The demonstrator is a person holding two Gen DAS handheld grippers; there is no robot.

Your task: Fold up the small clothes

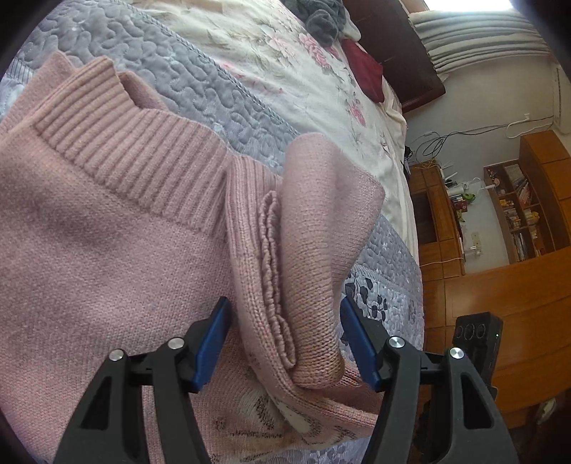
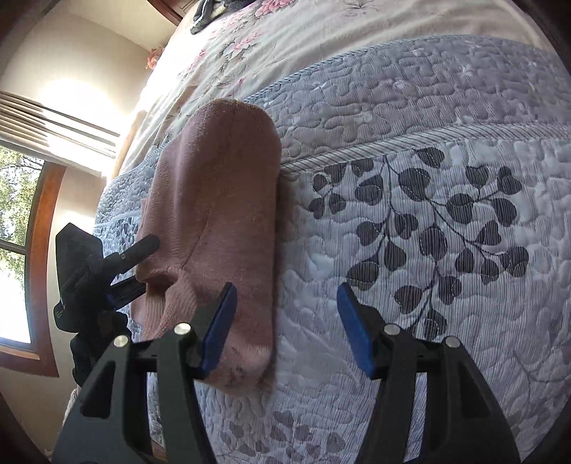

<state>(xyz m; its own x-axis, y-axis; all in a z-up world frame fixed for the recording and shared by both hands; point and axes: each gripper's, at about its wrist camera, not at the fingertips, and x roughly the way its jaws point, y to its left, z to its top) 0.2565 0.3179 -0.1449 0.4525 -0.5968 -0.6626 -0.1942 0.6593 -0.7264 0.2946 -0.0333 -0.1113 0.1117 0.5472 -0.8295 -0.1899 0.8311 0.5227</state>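
A pink knitted sweater point(image 1: 107, 232) lies on the grey quilted bedspread point(image 1: 185, 82), its ribbed hem towards the pillows. A doubled-over fold of the sweater point(image 1: 314, 250) rises between the blue pads of my left gripper point(image 1: 287, 342), which is open and straddles it. In the right wrist view the sweater point(image 2: 221, 200) is a narrow folded bundle at the left. My right gripper point(image 2: 287, 328) is open, its left pad over the sweater's edge and its right pad over bare quilt point(image 2: 428, 285). The left gripper point(image 2: 137, 267) shows there at the bundle's left side.
Dark grey clothes point(image 1: 321, 18) and a dark red cloth point(image 1: 364, 71) lie near the wooden headboard point(image 1: 403, 53). Wooden shelves point(image 1: 517, 207) and a desk point(image 1: 499, 292) stand beyond the bed's edge. A window point(image 2: 21, 232) is on the other side.
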